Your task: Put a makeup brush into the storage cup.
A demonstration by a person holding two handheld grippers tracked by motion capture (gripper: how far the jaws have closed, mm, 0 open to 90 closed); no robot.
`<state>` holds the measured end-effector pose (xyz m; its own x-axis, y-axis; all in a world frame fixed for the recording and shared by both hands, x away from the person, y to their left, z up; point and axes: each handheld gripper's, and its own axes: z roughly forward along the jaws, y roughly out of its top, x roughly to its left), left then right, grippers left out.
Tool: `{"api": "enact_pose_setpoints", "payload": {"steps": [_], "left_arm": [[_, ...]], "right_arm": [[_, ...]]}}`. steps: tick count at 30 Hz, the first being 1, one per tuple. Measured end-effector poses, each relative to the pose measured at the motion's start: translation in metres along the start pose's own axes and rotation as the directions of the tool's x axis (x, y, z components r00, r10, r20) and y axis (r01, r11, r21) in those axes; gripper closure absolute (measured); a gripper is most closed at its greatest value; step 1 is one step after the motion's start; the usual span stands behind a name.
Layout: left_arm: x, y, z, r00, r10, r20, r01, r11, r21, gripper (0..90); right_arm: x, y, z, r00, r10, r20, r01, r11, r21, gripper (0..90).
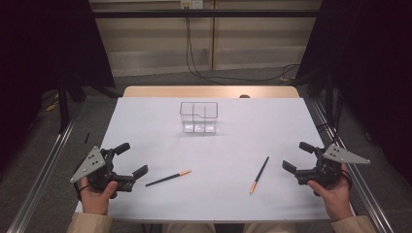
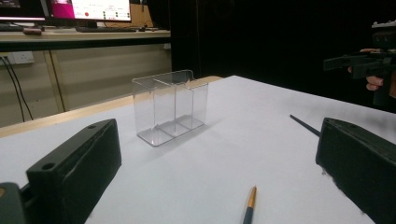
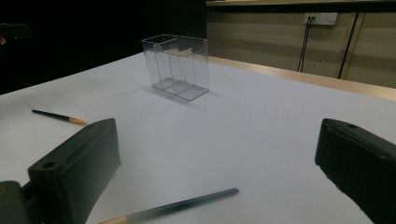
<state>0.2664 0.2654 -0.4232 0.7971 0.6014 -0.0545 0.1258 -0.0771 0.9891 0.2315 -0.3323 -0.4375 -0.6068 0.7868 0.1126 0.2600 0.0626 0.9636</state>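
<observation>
Toward the back of the white table [image 1: 145, 126] stands a clear plastic holder [image 1: 198, 118] with compartments; it is empty. Two black pens with orange ends lie flat on the table: one front left [image 1: 168, 178], one front right [image 1: 260, 174]. My left gripper [image 1: 132, 158] is open just left of the left pen, and my right gripper [image 1: 297, 156] is open just right of the right pen. Neither holds anything. The left gripper view has the holder [image 2: 170, 107] ahead and the left pen's end [image 2: 250, 205] low between the jaws. In the right gripper view the right pen [image 3: 177, 205] lies near the jaws.
A wooden strip [image 1: 209, 91] edges the table's far side. Cables [image 1: 194, 63] hang down the wall behind. Metal rails [image 1: 43, 170] run along both sides of the table. The other hand's gripper [image 2: 369, 60] shows far right in the left gripper view.
</observation>
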Motion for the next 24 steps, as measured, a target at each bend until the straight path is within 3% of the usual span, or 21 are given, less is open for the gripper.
{"api": "enact_pose_setpoints", "payload": {"steps": [17,24], "left_arm": [[0.001,0.002,0.006,0.9999,-0.005,0.009,0.005,0.9999,-0.015,0.0],[-0.001,0.001,0.013,0.9998,0.009,0.016,-0.009,0.9997,0.024,0.0]], "right_arm": [[0.003,0.001,0.0,0.9998,0.0,-0.02,0.0,1.0,-0.008,0.0],[0.003,0.004,0.008,0.9993,-0.014,-0.034,0.013,1.0,-0.006,0.0]]}}
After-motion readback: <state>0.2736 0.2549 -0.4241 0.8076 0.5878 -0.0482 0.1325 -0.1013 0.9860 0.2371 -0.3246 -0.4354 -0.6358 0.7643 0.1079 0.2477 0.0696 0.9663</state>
